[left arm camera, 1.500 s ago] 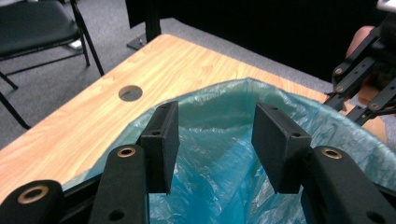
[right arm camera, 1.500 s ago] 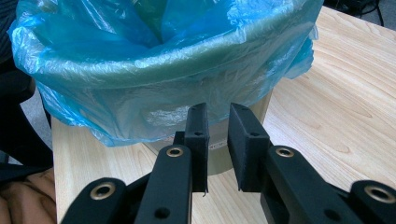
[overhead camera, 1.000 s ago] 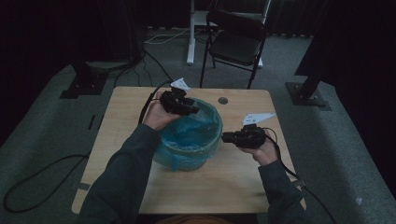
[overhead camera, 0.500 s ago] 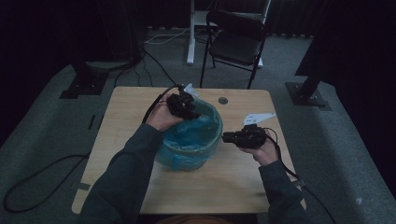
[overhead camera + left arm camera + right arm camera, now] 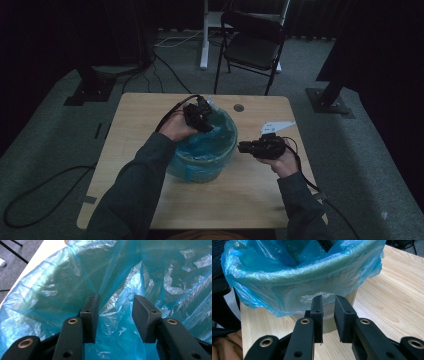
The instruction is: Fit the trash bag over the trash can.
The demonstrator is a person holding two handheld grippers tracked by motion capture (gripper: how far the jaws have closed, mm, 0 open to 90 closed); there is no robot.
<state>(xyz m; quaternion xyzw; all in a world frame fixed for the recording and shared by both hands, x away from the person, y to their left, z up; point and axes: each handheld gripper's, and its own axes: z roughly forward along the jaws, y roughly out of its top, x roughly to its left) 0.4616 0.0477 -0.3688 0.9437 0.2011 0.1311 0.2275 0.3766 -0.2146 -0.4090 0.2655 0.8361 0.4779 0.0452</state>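
A small bin stands near the middle of the wooden table, lined with a blue plastic bag whose edge is folded over the rim. The left gripper is inside the bin's far side, jaws apart with bag film between and around them, not clamped. The right gripper hovers just beside the bin's right wall, jaws slightly apart and empty. The step appears to be seating or adjusting the liner; the next move likely requires closing on a fold of film. A strip on the bin's wall carries marks too small to read.
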